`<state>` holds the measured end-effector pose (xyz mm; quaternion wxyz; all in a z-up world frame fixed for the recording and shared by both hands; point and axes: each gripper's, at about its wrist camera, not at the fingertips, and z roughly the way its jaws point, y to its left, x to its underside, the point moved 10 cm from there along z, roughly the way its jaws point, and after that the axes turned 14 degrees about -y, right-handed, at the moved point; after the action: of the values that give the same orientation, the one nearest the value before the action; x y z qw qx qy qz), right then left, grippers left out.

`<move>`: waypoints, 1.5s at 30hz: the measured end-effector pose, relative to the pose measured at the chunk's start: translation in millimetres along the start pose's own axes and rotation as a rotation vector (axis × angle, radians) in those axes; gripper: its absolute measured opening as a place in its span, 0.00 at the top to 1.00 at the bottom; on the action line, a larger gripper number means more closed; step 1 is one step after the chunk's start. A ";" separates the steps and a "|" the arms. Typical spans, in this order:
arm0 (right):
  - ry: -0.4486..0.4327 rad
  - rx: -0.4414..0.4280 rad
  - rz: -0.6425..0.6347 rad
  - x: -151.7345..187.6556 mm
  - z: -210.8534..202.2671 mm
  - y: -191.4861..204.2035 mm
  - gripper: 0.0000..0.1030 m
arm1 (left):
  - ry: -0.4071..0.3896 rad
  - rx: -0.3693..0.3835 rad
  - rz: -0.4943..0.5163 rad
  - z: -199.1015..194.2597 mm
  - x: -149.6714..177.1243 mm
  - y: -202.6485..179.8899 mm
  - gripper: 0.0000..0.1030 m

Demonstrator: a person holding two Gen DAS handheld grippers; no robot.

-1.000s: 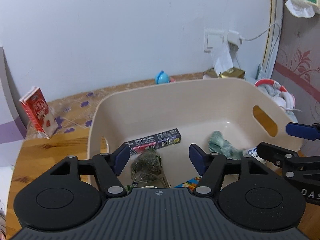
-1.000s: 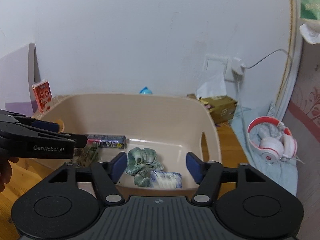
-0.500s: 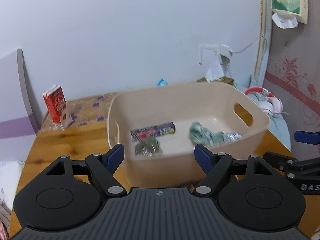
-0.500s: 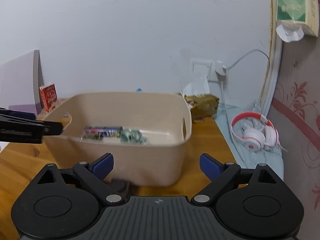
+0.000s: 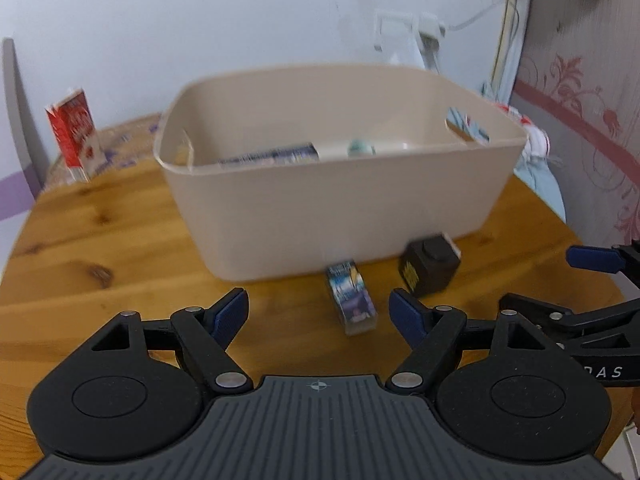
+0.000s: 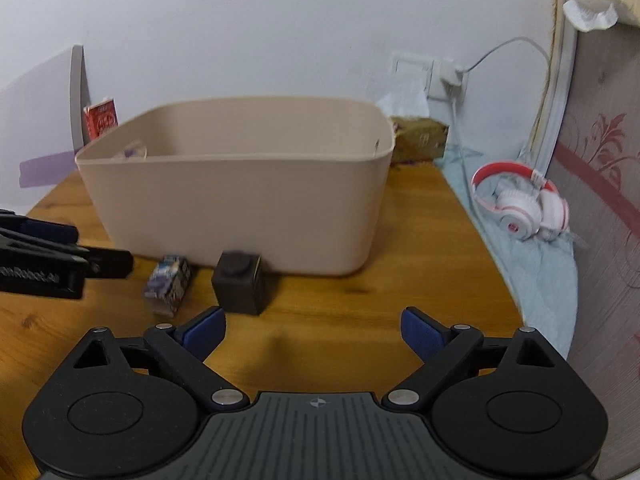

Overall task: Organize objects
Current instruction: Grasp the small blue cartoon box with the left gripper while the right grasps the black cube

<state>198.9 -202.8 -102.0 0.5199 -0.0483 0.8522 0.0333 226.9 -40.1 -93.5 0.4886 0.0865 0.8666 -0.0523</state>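
Beige plastic bin [image 5: 340, 200] stands on the wooden table [image 5: 100, 248], its long axis running left to right across both views, its open top facing up and a handle slot cut into each end wall. Its walls are smooth and plain with rounded corners. Inside it, seen from the left wrist, a dark printed box [image 5: 272, 156] lies lengthwise along the far side, with a pale green item [image 5: 361, 147] beside it; both are blurred.

On the table just in front of the bin's near wall lie two loose objects: a small printed packet [image 5: 352, 298], long axis pointing from the bin toward the camera, and a black cube with a round knob [image 5: 430, 266] just to its right, tilted and near the wall. Packet and cube sit close together, apart.

Left gripper [image 5: 318, 316] hovers above the table with jaws spread wide and empty, the packet between its fingertips in view. Right gripper [image 6: 312, 330] is likewise spread and empty, over bare wood, the cube just ahead of its left fingertip.

A red carton [image 5: 74, 136] stands upright at the far left. Red-and-white headphones [image 6: 520, 204] rest on a pale blue cloth [image 6: 536, 276] at the right.
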 end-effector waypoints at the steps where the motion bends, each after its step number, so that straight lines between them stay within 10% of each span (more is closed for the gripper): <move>1: 0.009 -0.003 -0.001 3.5 2.2 2.1 0.07 | 0.011 0.001 0.000 4.2 4.6 -1.2 0.23; 32: 0.028 -0.064 -0.050 18.4 70.9 40.7 0.06 | 0.005 -0.001 -0.048 61.8 19.7 9.9 0.30; 39: 0.007 -0.062 -0.039 10.4 75.2 47.0 0.29 | 0.003 -0.036 -0.046 58.6 15.4 25.5 0.51; 45: -0.005 -0.054 -0.019 6.5 72.7 50.0 0.70 | -0.011 -0.059 -0.054 53.9 16.2 30.5 0.77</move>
<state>254.3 -145.7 -140.7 0.5208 -0.0703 0.8492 0.0518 269.9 -18.1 -135.4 0.4941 0.0485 0.8671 -0.0405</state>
